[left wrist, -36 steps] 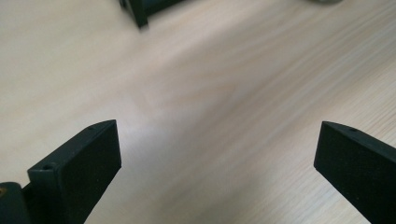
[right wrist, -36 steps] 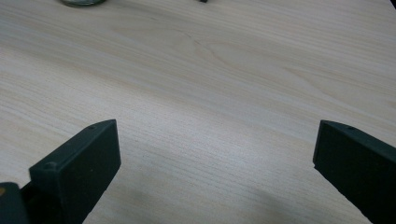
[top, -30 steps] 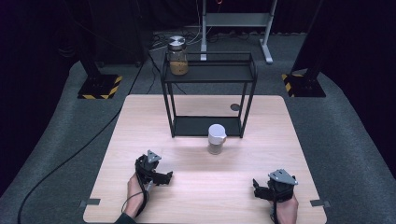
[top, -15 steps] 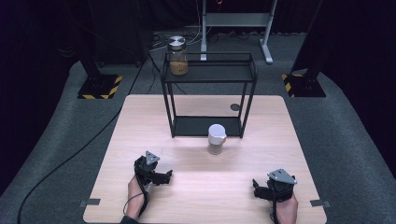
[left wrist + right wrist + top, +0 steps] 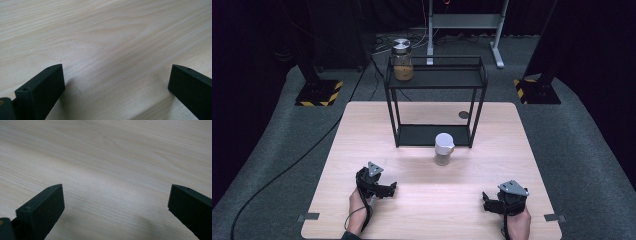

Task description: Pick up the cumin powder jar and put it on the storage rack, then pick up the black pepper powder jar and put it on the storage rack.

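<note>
Wooden table (image 5: 362, 130) carries black shelf rack (image 5: 435, 80); jar (image 5: 402, 61) on its top tier. White cup (image 5: 444, 148) stands before the rack, contents hidden. Left gripper (image 5: 384, 189) and right gripper (image 5: 490, 202) rest near the front edge, well apart from the cup, jaws wide, empty.

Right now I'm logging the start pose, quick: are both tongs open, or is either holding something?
Left tongs: open, holding nothing, over bare wood.
Right tongs: open, holding nothing.

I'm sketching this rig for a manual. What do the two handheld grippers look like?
Both the left gripper and the right gripper are black, each topped by a grey three-cornered plate. Each has two flat, blocky black jaws with small holes near the tips. A dark cable trails along each wrist.
</note>
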Tool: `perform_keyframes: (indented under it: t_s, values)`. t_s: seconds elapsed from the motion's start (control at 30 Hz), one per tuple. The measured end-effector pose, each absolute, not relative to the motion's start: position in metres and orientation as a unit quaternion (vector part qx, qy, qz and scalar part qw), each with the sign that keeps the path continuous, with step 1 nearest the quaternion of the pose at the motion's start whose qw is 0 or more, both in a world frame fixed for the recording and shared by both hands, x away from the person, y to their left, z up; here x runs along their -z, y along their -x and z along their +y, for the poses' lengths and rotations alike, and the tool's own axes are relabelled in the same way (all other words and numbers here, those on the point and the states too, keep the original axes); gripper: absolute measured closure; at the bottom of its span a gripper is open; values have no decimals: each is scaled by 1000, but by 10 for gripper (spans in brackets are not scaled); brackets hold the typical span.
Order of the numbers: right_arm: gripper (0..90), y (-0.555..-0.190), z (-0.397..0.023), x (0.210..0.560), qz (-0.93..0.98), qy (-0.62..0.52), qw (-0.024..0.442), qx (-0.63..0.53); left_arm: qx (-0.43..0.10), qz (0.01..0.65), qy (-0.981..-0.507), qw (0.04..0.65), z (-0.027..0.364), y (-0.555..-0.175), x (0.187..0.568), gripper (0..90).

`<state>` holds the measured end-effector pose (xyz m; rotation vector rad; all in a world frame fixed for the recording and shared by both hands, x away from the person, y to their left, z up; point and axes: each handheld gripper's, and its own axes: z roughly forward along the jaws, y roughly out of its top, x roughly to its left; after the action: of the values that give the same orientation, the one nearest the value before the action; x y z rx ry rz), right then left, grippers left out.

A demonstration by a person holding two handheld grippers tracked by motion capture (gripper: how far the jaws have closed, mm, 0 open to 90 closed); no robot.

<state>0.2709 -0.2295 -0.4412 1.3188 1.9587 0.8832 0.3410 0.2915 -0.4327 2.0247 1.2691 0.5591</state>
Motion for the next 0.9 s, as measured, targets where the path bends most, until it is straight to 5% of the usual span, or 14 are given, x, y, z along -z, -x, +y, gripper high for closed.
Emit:
perform_keyframes:
  t_s: [0.9]
  values:
    - [1, -268, -234, 443, 726, -510, 306, -345, -216, 489, -776, 335, 291, -340, 432, 0]
